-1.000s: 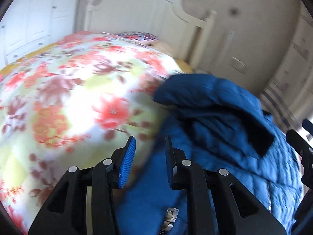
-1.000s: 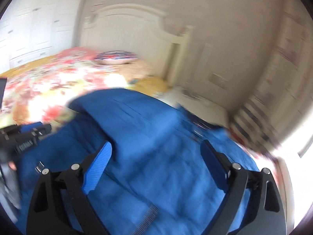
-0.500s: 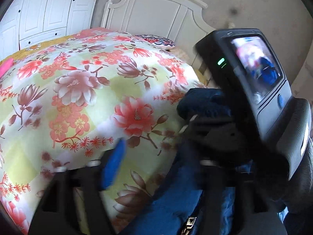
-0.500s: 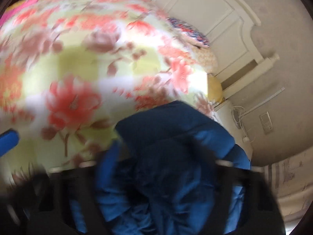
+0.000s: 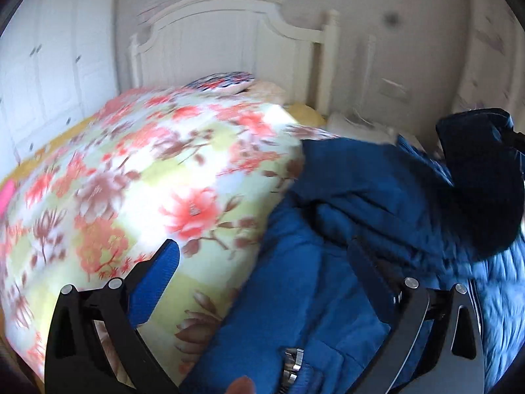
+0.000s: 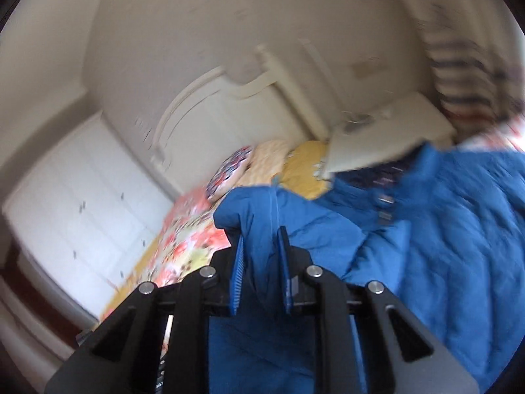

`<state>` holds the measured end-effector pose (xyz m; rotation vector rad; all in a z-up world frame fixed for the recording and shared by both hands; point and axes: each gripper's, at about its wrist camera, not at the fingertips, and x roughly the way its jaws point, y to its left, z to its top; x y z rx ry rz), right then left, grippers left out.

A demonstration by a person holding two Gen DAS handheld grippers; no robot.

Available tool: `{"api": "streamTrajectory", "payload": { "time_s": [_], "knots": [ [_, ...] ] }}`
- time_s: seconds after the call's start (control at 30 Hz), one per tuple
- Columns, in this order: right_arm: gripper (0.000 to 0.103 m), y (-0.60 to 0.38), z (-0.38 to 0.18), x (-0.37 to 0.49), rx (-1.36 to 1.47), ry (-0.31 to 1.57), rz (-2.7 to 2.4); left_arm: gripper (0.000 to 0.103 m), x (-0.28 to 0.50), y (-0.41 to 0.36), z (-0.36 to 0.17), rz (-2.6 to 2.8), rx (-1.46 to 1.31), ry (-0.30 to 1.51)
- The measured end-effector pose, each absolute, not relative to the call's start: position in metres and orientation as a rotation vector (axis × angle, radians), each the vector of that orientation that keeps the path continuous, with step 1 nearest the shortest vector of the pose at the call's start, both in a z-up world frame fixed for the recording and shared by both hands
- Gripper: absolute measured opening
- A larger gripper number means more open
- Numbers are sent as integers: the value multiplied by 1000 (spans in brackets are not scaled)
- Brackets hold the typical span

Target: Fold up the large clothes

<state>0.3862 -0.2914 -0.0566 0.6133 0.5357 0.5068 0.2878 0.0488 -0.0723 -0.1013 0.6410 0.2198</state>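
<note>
A large blue quilted jacket [image 5: 361, 229] lies on the right side of the bed, over the edge of the floral quilt [image 5: 131, 180]. My left gripper [image 5: 262, 262] is open wide above the jacket's left edge, holding nothing. My right gripper [image 6: 261, 246] is shut on a blue sleeve of the jacket [image 6: 259, 207] and holds it lifted above the rest of the jacket [image 6: 443, 229]. In the left wrist view the lifted sleeve end [image 5: 482, 180] shows dark at the far right.
A white headboard [image 5: 229, 42] and pillows [image 5: 226, 82] stand at the bed's far end. White wardrobes [image 5: 42, 75] line the left wall. A white nightstand [image 6: 387, 131] stands beside the bed on the right. A pink object [image 5: 6, 193] lies at the quilt's left edge.
My left gripper has opened wide and let go of the jacket. My right gripper has closed on the sleeve and lifted it. Both views have swung.
</note>
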Motion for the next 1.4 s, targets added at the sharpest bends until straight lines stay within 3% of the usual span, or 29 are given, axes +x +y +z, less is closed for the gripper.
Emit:
{"api": "streamTrajectory", "payload": {
  "time_s": [0.13,0.37,0.47,0.53,0.67,0.9,1.0,1.03,1.2,1.4],
  "knots": [
    [33,-348,-86,367,729,544,403,98,302,7,-50,78,33,671],
    [39,-410,-136,348,911,573,222,99,371,-47,-45,-35,147,758],
    [50,-413,-143,347,954,560,270,99,395,-67,-73,-71,156,836],
    [68,-410,-141,346,941,548,294,99,399,-79,-92,-57,195,846],
    [70,-394,-138,357,878,617,343,99,388,-88,-100,-27,272,780],
    [74,-372,-127,373,789,644,346,99,317,-85,-12,27,237,359],
    [71,-366,-122,373,764,615,310,99,304,-84,8,100,272,301],
    [60,-366,-121,370,753,597,296,99,301,-80,12,91,253,305],
    [32,-361,-110,353,678,519,292,99,290,-72,26,94,232,281],
    [27,-354,-78,326,506,398,248,99,286,-76,35,74,235,280]
  ]
}}
